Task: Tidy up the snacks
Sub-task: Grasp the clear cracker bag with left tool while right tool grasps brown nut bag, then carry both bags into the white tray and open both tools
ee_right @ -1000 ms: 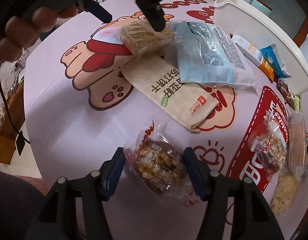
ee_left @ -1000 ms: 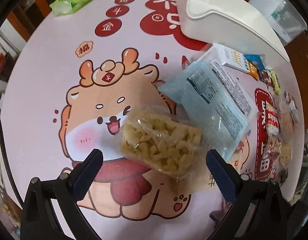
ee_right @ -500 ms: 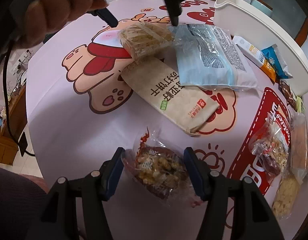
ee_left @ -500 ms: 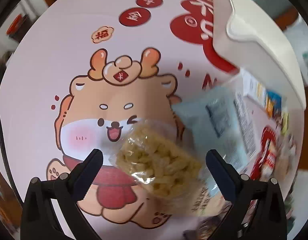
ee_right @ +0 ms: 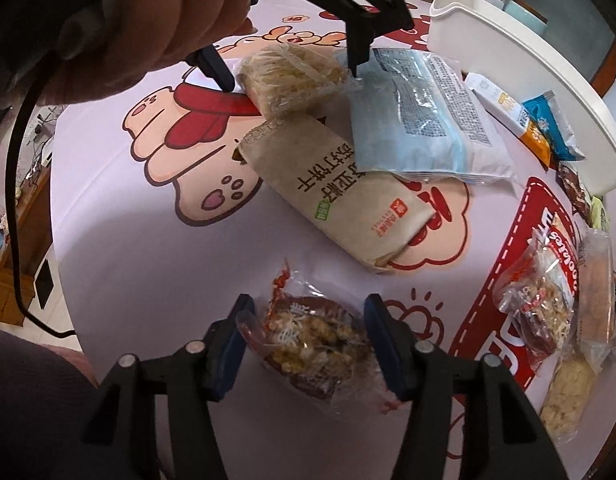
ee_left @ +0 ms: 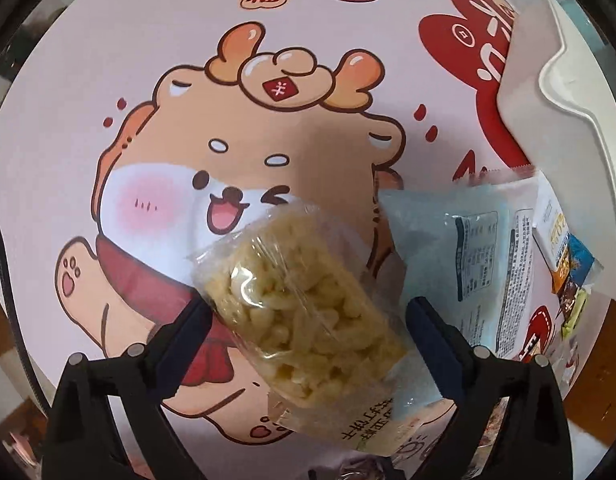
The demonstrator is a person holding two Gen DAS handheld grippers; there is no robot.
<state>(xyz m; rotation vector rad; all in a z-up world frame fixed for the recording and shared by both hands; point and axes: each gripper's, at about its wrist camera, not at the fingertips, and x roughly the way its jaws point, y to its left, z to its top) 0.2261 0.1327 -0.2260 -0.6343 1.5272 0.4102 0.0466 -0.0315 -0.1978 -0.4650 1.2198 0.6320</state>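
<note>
Left wrist view: my left tongs now straddle the clear-wrapped puffed snack bar, jaws spread wide, the left pad touching the wrapper and the right one just off it. A second ago the bar lay ahead of the fingers; it sits between them now, so I judge a squeeze is all that is left before carrying it to the white bin far right. The bar rests partly on the brown paper packet beside the pale blue pouch. My right tongs stay open around the red-wrapped nut snack, unmoved on the desk.
</note>
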